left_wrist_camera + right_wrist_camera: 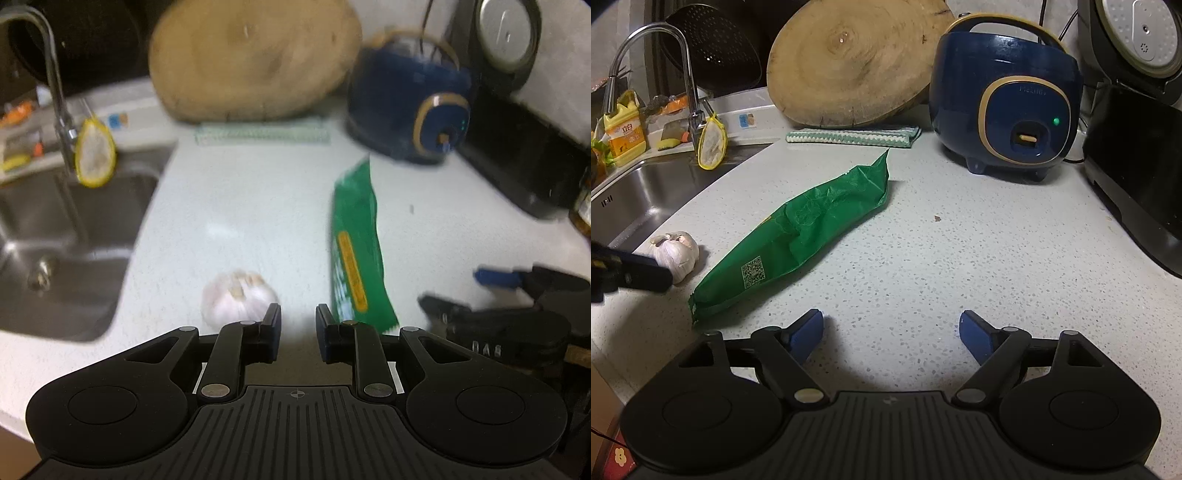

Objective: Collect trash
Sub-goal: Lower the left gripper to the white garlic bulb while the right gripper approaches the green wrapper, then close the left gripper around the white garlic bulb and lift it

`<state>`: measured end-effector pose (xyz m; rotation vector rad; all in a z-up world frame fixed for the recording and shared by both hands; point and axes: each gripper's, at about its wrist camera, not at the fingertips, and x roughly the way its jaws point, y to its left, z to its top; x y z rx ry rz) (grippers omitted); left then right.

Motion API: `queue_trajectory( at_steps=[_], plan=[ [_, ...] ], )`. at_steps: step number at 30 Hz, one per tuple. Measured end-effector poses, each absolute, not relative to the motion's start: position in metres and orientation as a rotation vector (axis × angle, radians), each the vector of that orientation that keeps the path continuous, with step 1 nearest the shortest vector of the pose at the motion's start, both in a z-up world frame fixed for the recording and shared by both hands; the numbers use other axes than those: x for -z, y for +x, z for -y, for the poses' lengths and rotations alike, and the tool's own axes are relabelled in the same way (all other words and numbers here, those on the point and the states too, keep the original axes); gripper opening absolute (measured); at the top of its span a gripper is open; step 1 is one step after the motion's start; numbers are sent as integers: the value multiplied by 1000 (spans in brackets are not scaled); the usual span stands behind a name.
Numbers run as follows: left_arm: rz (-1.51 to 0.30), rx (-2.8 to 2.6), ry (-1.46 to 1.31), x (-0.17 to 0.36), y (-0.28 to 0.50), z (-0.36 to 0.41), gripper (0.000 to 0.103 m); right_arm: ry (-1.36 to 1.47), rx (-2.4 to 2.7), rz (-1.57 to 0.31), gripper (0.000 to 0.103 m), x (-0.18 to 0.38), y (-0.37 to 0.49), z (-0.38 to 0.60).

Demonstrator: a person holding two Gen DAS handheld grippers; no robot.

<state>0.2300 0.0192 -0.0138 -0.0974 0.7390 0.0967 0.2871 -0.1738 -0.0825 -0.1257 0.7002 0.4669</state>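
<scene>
Hovering over the speckled counter (923, 240), the right gripper (892, 330) has its jaws spread wide with nothing between them; the green wrapper (798, 229) lies ahead to its left. The left gripper (297, 319) stands narrowly parted and empty, garlic (238, 297) just beyond its left finger, wrapper (354, 243) beyond its right.

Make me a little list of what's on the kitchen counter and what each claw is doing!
trash: green wrapper, lying flat on the counter
beside it: garlic bulb, near the sink
at the back: blue rice cooker, round wooden board, folded cloth
left claw: narrow gap, nothing held
right claw: wide open, empty
</scene>
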Motion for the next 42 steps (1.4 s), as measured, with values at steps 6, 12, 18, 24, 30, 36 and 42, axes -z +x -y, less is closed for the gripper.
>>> queue_trajectory(
  at_steps=[6, 12, 18, 24, 30, 36, 42],
  plan=[
    [-745, -140, -36, 19, 245, -22, 24, -117, -465, -673, 85, 85, 284, 176],
    [-740, -129, 51, 25, 253, -11, 23, -116, -470, -663, 85, 86, 283, 177],
    [-839, -33, 83, 42, 259, -3, 24, -117, -477, -662, 86, 86, 283, 177],
    [-635, -92, 73, 18, 233, -11, 26, -119, -482, -660, 88, 87, 283, 177],
    [-697, -217, 75, 26, 241, -35, 27, -118, -478, -656, 88, 88, 282, 177],
    [-720, -150, 145, 34, 244, -21, 60, -118, -479, -656, 88, 88, 281, 177],
    [-717, -147, 89, 37, 248, -25, 68, -128, -507, -667, 93, 87, 283, 176]
  ],
)
